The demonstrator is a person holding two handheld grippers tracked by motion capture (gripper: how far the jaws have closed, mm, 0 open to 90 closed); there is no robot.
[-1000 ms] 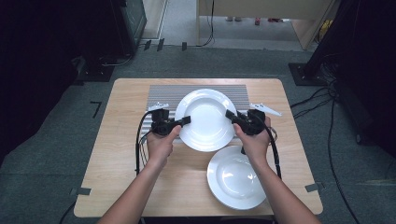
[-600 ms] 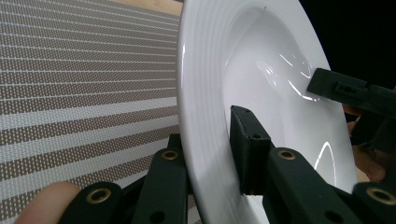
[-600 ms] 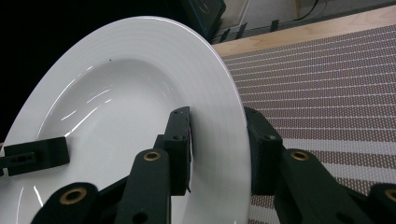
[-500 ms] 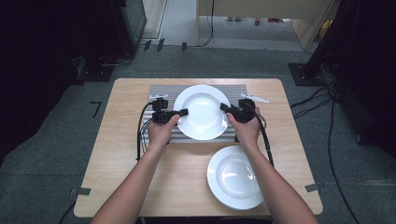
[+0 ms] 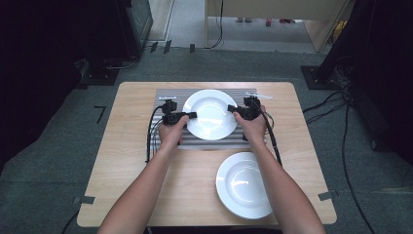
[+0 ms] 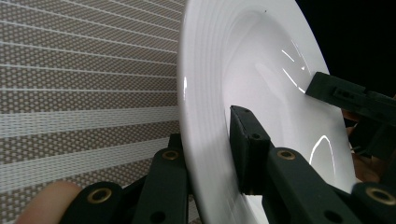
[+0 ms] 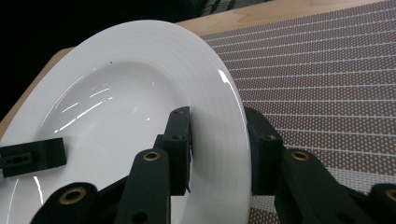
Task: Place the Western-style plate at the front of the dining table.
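1. High view, nearest the person: a second white plate (image 5: 243, 184) is lying flat on the bare counter (image 5: 126, 161), below and slightly outside the right gripper (image 5: 234, 109), well apart from both grippers and touched by neither.
2. Farther out, the left gripper (image 5: 191, 115) and the right gripper are facing each other across the carried plate (image 5: 211, 114), which is sitting between them over the striped placemat (image 5: 168, 95).
3. Left gripper view: the jaws are pinching the plate's rim, one jaw under it and one jaw pressing on the inner face; the right gripper's jaw tip is showing on the far rim.
4. Right gripper view: its jaws are likewise pinching the opposite rim, one on each face, with the mat lying beyond.
5. Judgement: the step in hand is looking like a two-handed carry or placing of the plate onto the mat; I cannot tell whether the plate is touching the mat yet.
6. Next move, as I judge it: keeping both hands level, settling the plate fully, then spreading both pairs of jaws together so neither side tips.
7. Count: two plates, one placemat, two grippers, one counter.
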